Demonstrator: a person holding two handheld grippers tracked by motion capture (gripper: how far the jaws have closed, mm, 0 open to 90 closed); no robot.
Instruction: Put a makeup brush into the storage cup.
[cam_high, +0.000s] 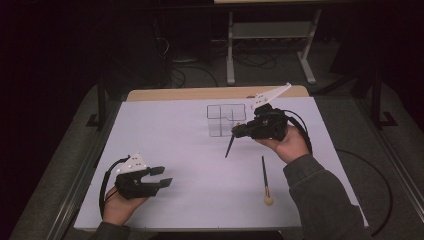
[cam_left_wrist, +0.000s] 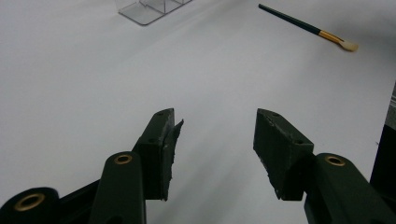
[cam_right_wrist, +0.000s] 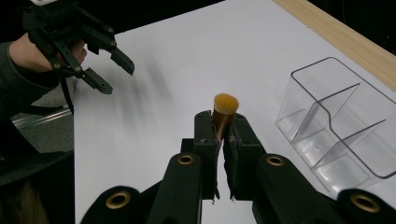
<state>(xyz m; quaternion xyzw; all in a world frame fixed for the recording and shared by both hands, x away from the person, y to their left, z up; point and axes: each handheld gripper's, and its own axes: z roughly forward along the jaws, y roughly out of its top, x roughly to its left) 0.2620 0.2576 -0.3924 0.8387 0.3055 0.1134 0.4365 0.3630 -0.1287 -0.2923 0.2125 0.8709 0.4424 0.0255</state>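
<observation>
We are holding a makeup brush (cam_right_wrist: 224, 112) in our right gripper (cam_right_wrist: 223, 133), whose jaws are pressing together on the ferrule just below the orange bristle tuft, and in the high view the brush's dark handle (cam_high: 230, 146) is hanging down and slightly leftward from that gripper (cam_high: 239, 131) toward the white table cover (cam_high: 165, 130). The clear divided organizer (cam_high: 226, 119) is sitting just beyond and to the left of the right gripper in the high view, very near it, while in the right gripper view its box (cam_right_wrist: 341, 126) is lying to the right of the jaws with its open compartments facing up. We are judging that the coming move turns on this: the brush's long axis is running roughly upright, bristles up, so carrying it a little way over the nearest compartment and lowering it should be enough. Our left gripper (cam_high: 159, 177) is resting well apart near the table's front left, its jaws spread and holding nothing. A second brush (cam_high: 265, 179) is lying flat on the cover near our right forearm, pale tip toward us. The handle's lower end is hidden behind the jaws in the right gripper view, and we cannot tell whether it is touching the cover.
</observation>
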